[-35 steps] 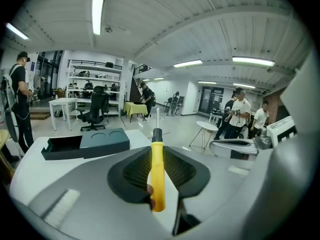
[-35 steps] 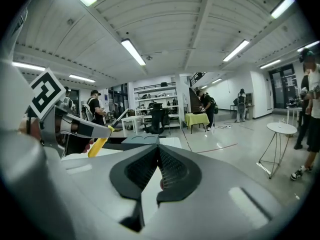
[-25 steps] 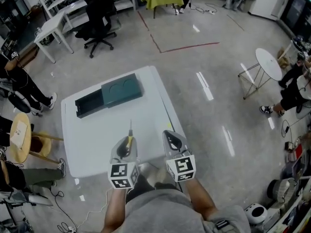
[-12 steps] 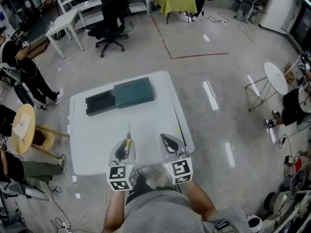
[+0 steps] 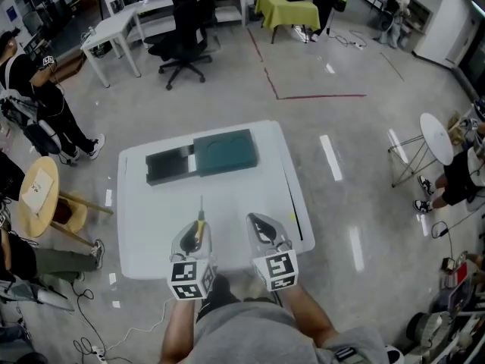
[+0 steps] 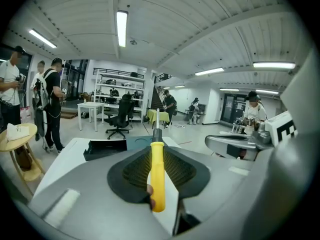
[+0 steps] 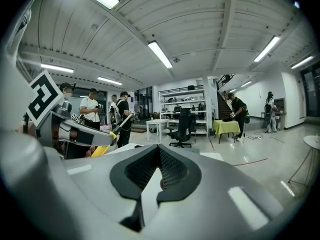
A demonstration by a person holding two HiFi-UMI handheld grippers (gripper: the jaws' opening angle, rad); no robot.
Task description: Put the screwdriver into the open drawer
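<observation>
The left gripper [image 5: 195, 232], low and just left of centre in the head view, is clenched on the yellow handle of the screwdriver [image 5: 201, 220]; in the left gripper view the handle lies lengthwise between the two dark pads, and its metal shaft sticks out past the jaw tips toward the top of the frame. Just beside it, right of centre, the right gripper [image 5: 259, 224] carries nothing: in the right gripper view its jaw tips meet, with only a pale wedge of surface showing through the gap behind them. Each gripper has its marker cube at the rear, near the person's forearms at the bottom edge. Both grippers hover over the near edge of the white table [image 5: 235, 199], which fills the middle of the head view. On the table's far part, above and well apart from the screwdriver tip, sits a dark green cabinet [image 5: 225, 151], and its open drawer [image 5: 168, 166] is pulled out to the left. Around the table lies a shiny grey floor. A round wooden stool [image 5: 38, 196] stands at the left edge, a black office chair [image 5: 186, 14] toward the upper left, a table with a yellow-green cloth [image 5: 284, 6] at the top, and a small round white table [image 5: 439, 139] at the right. People stand along the left side.
</observation>
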